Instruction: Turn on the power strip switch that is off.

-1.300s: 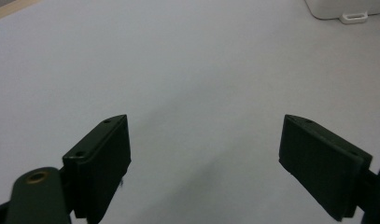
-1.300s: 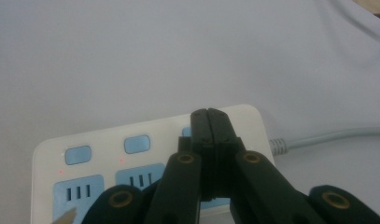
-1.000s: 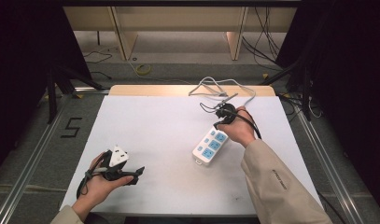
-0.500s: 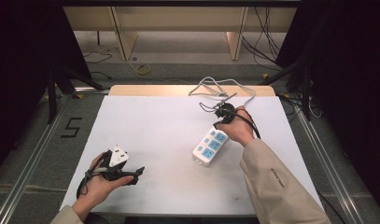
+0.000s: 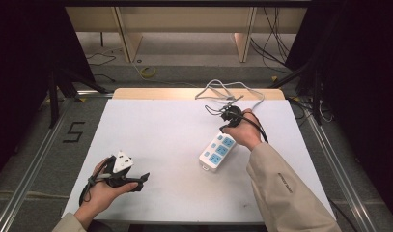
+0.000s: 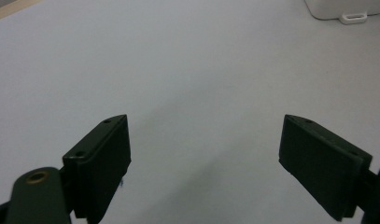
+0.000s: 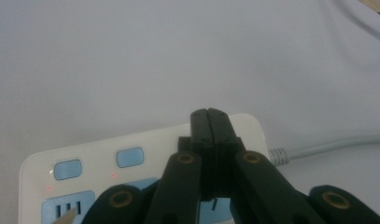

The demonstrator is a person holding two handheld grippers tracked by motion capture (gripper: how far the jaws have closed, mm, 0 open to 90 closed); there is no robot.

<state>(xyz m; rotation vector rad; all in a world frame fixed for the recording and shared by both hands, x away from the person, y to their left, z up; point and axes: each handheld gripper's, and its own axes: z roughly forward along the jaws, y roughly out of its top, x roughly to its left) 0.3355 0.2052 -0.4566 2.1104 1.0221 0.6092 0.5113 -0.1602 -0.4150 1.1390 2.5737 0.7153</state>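
Observation:
A white power strip (image 5: 217, 151) with blue sockets lies right of the table's middle, its grey-white cable (image 5: 223, 89) looping to the far edge. My right gripper (image 5: 224, 128) is over the strip's far end, held in the person's right hand. In the right gripper view the gripper (image 7: 210, 112) is shut with nothing between its jaws, its tips above the power strip (image 7: 131, 158) near where the cable (image 7: 327, 144) leaves it. My left gripper (image 5: 138, 175) rests low at the front left in the left hand. It stands wide open (image 6: 204, 119) over bare table, and the power strip's end (image 6: 339, 9) lies far ahead.
The white table top (image 5: 160, 130) has a wooden strip along its far edge. Loose cables lie on the floor behind the table. Metal rails run along both sides, and a number 5 (image 5: 73, 131) is marked on the floor at the left.

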